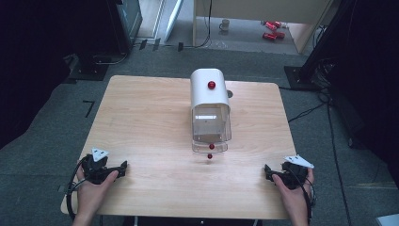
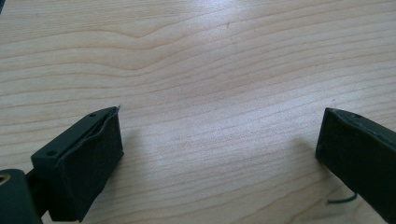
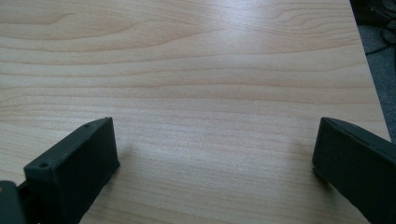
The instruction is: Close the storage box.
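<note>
Left tongs [image 1: 123, 167]: matte black body, topped by a pale grey three-cornered plate; a black cable loops from the rear past the bare wrist. Right tongs [image 1: 267, 172]: same black build, same grey plate, black cable trailing along the forearm. In the left gripper view, each jaw is a blocky black bar with small screw holes along its upper edge and a textured pad face. Forearms bare, no sleeves visible.
</note>
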`<state>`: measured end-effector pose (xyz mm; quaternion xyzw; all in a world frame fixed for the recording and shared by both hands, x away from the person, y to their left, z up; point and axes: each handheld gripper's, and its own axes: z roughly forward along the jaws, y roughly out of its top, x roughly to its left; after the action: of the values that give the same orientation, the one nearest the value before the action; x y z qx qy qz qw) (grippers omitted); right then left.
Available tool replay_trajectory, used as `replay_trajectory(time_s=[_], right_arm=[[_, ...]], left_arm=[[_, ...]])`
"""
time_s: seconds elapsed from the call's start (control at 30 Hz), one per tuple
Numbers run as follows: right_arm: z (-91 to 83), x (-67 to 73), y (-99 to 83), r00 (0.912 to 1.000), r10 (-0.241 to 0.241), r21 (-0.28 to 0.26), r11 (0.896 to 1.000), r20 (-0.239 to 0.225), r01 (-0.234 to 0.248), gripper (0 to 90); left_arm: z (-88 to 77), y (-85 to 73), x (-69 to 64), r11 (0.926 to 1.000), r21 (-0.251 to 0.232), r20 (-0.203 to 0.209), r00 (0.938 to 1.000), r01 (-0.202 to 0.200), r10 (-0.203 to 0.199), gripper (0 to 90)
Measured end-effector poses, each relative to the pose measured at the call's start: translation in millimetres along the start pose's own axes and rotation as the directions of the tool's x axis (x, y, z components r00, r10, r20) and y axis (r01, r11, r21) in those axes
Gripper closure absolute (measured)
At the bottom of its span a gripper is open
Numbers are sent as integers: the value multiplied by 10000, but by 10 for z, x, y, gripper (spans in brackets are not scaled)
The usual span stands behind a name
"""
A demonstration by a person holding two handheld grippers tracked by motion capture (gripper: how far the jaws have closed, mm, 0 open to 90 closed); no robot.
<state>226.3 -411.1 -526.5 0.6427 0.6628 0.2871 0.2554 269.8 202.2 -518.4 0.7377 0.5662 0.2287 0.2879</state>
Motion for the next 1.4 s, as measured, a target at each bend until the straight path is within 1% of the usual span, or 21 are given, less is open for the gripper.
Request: replay_trajectory(time_s=[0.1,0.17,0.23,0.3,0.33,0.4,0.5,0.6,0.7,0.77,0.8,0.9,1.03,1.07,1.1,1.13,1.2,1.27,1.3,1.37,1.4], right_arm=[[0,0,0,10000,-2,2,10000,2,2,0],[0,0,0,10000,-3,0,10000,1,3,0],[1,-1,0,10000,-19,-9,10000,7,19,0],[0,0,0,10000,1,1,10000,3,-1,0],[-1,0,-1,10000,-5,-22,10000,19,5,0],[-3,2,-3,10000,19,-19,10000,20,-19,0],[-18,7,-11,10000,47,5,10000,36,-47,2],[-48,11,0,9994,312,-12,9995,-114,-312,2],[-92,31,38,9991,395,-302,9987,-183,-400,4],[-136,84,69,9986,427,-491,9978,-303,-441,5],[-146,103,74,9988,356,-556,9977,-339,-375,5],[-163,146,84,9985,261,-586,9979,-475,-288,5],[-246,249,128,9966,196,-800,9965,-800,-261,5],[-246,249,128,9966,196,-800,9965,-800,-261,5],[-289,287,156,9964,106,-947,9953,-837,-185,5],[-289,287,156,9964,106,-947,9953,-837,-185,5],[-337,316,189,9958,54,-1033,9945,-914,-149,5],[-385,329,218,9951,63,-1215,9924,-988,-183,20],[-425,342,238,9948,85,-1369,9903,-1012,-224,43],[-441,349,250,9943,103,-1388,9900,-1064,-251,45],[-470,365,277,9926,93,-1448,9891,-1214,-270,46]], left_arm=[[-9,1,4,10000,83,-21,10000,-3,3,5],[-20,-1,9,10000,85,-212,9998,8,-6,4],[-23,0,7,10000,59,-287,9996,-38,40,5],[-31,2,8,10000,46,-497,9988,-13,15,5],[-36,5,7,10000,16,-455,9990,-4,4,5],[-50,13,0,9998,-108,-201,9997,142,-144,5],[-60,29,-33,9997,-214,8,9999,112,-112,5],[-86,43,-66,9991,-374,338,9992,203,-191,5],[-122,63,-86,9981,-549,418,9988,264,-241,5],[-148,86,-98,9972,-686,464,9985,304,-273,5],[-173,118,-116,9959,-837,523,9982,338,-295,5],[-188,160,-148,9953,-925,655,9976,300,-240,5],[-216,257,-274,9934,-1140,1059,9944,116,5,6],[-216,257,-274,9934,-1140,1059,9944,116,5,6],[-229,288,-328,9926,-1213,1272,9919,109,47,6],[-229,288,-328,9926,-1213,1272,9919,109,47,6],[-235,321,-383,9929,-1182,1504,9886,98,82,6],[-239,357,-413,9928,-1201,1534,9880,-12,197,6],[-240,381,-428,9924,-1234,1602,9869,17,182,6],[-247,434,-454,9916,-1297,1707,9850,-13,236,6],[-250,463,-472,9913,-1316,1751,9842,-15,247,7]])
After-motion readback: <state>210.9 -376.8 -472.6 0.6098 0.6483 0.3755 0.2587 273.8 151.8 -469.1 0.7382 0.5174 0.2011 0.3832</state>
